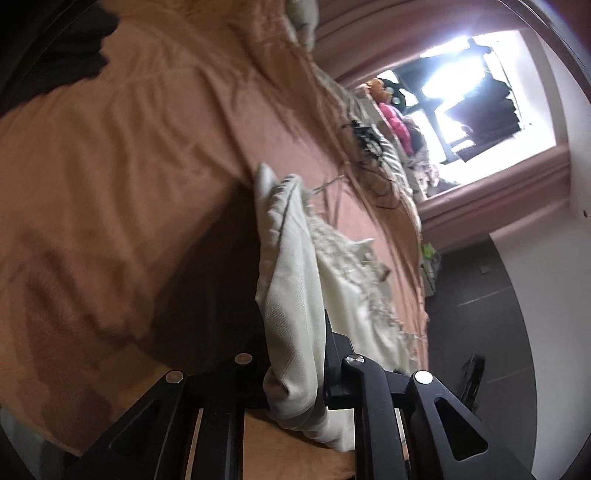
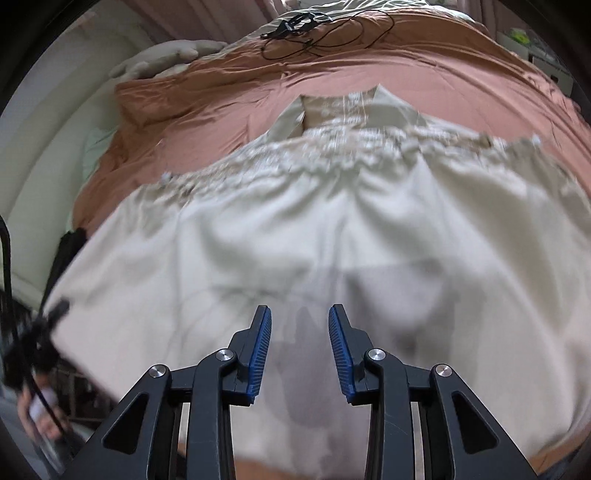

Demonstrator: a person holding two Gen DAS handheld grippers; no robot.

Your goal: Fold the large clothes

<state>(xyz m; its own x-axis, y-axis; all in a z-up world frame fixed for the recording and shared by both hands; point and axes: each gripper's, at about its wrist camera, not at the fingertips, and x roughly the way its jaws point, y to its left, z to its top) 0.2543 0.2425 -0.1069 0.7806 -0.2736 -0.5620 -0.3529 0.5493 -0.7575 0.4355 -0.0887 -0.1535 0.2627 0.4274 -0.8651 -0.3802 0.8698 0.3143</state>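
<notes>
A large cream garment (image 2: 295,236) with a lace band across its upper part lies spread on a bed with a terracotta cover (image 2: 443,81). My right gripper (image 2: 300,328) is open, its blue-padded fingers hovering over the garment's near hem, holding nothing. My left gripper (image 1: 295,354) is shut on a bunched edge of the cream garment (image 1: 291,258) and lifts it off the bed cover (image 1: 129,147). The left gripper also shows at the left edge of the right wrist view (image 2: 40,332), at the garment's corner.
Black cables and a small device (image 2: 306,26) lie on the far part of the bed. A grey pillow or plush (image 2: 166,55) sits at the far left. A dark cloth (image 1: 66,48) lies on the bed. A bright window (image 1: 472,96) and dark floor (image 1: 480,314) lie beyond the bed.
</notes>
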